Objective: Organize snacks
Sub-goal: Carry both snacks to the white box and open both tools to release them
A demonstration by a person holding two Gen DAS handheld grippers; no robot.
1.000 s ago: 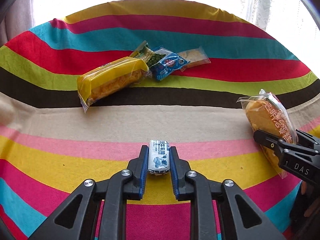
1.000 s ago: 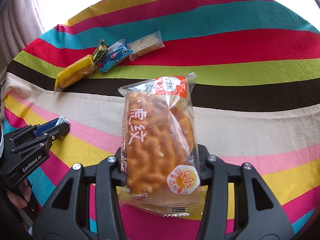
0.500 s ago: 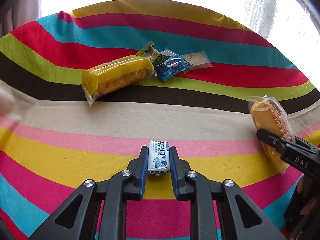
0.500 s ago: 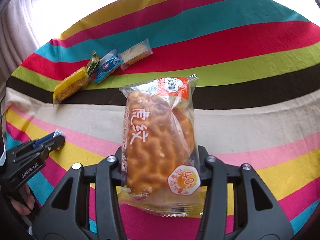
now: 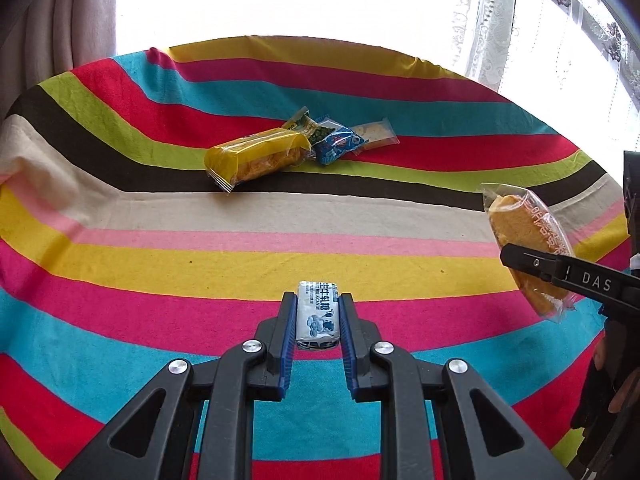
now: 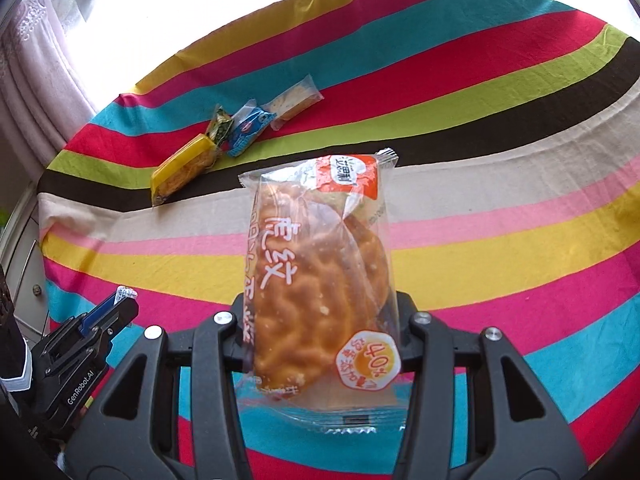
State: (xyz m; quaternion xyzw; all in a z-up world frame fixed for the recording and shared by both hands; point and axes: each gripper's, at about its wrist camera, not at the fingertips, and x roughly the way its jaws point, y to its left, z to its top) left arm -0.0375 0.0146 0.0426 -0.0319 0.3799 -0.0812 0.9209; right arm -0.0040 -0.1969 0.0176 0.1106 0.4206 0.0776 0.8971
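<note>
1. Snacks already gathered lie in a short row toward the far-left part of the striped tablecloth [image 5: 360,256]: a yellow cake packet [image 5: 256,156], a small green packet [image 5: 303,123], a blue packet [image 5: 338,145] and a clear-wrapped cracker bar [image 5: 374,133], each touching or overlapping its neighbour.
2. The left gripper [image 5: 318,316] is pinching a small white-and-blue milk candy [image 5: 318,314], the candy's long axis running along the fingers and its far end poking out past the tips.
3. The right gripper [image 6: 322,332] is clamped on the lower part of a clear bag of orange tiger-stripe cakes [image 6: 320,276], which stands up out of the jaws, label end on top.
4. Both loads hang above the cloth, near its front edge.
5. The row lies ahead and slightly left of the left gripper, and ahead and well to the left of the right one, so the left hand looks nearer.
6. The row's free end is at the cracker bar, toward the right; likely the next snack goes there.
</note>
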